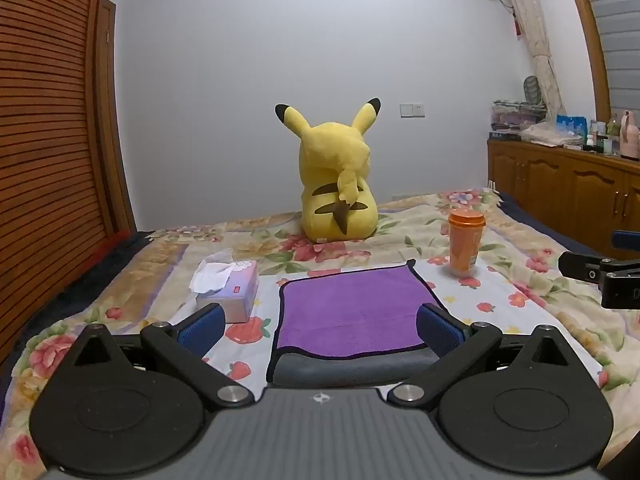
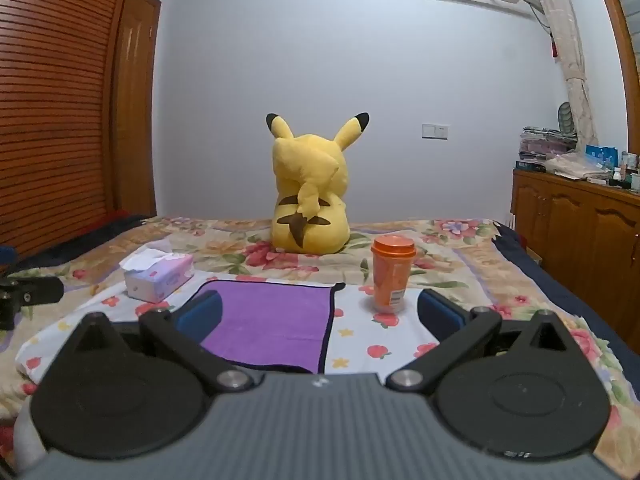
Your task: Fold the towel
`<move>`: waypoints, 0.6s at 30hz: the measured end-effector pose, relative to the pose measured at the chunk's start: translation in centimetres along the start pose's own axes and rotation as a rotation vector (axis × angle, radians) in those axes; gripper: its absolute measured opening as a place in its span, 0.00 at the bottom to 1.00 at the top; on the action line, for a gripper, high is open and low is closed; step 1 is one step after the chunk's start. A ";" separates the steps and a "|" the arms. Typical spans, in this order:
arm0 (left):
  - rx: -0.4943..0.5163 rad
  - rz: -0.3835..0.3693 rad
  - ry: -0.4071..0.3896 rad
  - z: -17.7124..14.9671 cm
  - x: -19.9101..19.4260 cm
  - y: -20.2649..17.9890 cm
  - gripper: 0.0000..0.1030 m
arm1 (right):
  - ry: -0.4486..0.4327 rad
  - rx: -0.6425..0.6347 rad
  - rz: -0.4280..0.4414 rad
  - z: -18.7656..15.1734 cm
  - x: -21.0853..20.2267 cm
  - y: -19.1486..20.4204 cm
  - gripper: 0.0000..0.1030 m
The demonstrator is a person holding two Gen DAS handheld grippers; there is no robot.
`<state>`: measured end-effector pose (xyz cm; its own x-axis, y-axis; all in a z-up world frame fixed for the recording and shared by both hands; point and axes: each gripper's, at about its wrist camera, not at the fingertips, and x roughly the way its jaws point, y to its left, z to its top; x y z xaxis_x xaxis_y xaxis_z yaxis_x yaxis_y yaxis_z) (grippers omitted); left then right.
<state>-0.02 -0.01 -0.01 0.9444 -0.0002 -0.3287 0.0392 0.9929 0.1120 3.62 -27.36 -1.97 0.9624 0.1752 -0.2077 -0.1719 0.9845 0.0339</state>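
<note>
Ahead of my left gripper (image 1: 318, 326), wide open and empty like my right gripper (image 2: 320, 316), the purple towel (image 1: 352, 312) lies flat on the bed (image 1: 520, 280), and reaching carelessly I risk toppling the orange cup (image 2: 392, 276) beside it.

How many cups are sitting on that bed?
1: an orange lidded cup stands upright on the floral bedspread, right of the purple towel, in front of the Pikachu plush. Others may be out of view.
</note>
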 end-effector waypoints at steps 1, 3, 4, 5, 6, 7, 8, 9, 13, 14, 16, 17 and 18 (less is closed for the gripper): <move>-0.001 0.000 -0.001 0.0 0.0 0.0 1.00 | 0.008 -0.001 -0.001 0.0 0.0 0.0 1.00; 0.000 0.000 0.000 0.0 0.0 0.0 1.00 | 0.008 0.001 -0.001 0.0 0.0 -0.1 1.00; -0.003 -0.001 -0.001 0.0 0.0 0.0 1.00 | 0.007 0.000 0.000 0.1 0.0 -0.1 1.00; -0.003 -0.001 -0.001 0.0 0.0 0.0 1.00 | 0.007 -0.001 0.001 0.1 0.0 -0.1 1.00; -0.003 -0.001 -0.001 0.0 0.0 0.0 1.00 | 0.007 -0.003 0.001 0.1 0.0 -0.2 1.00; -0.003 -0.001 -0.001 0.0 0.0 0.0 1.00 | 0.007 -0.004 0.002 0.1 -0.1 -0.2 1.00; -0.002 -0.001 -0.001 0.0 0.0 0.0 1.00 | 0.007 -0.005 0.003 0.1 -0.1 -0.2 1.00; -0.003 0.001 -0.002 0.0 0.0 0.0 1.00 | 0.007 -0.006 0.003 0.1 0.0 -0.2 1.00; -0.005 0.004 0.000 0.0 0.0 0.0 1.00 | 0.007 0.006 -0.001 0.0 -0.2 -0.1 1.00; -0.005 0.004 0.000 0.1 0.0 0.0 1.00 | 0.007 0.007 0.000 0.0 -0.2 0.0 1.00; -0.003 0.000 -0.001 0.0 0.0 0.0 1.00 | 0.008 0.006 -0.001 0.1 -0.1 -0.5 1.00; -0.003 0.001 -0.002 0.0 0.0 0.0 1.00 | 0.008 0.006 -0.001 0.2 -0.1 -0.6 1.00; -0.004 0.001 -0.002 0.0 0.0 0.0 1.00 | 0.008 0.007 -0.001 0.1 0.0 -0.7 1.00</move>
<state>-0.02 0.01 0.00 0.9450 0.0004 -0.3271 0.0373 0.9934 0.1088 3.77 -28.04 -1.87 0.9608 0.1739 -0.2159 -0.1692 0.9848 0.0403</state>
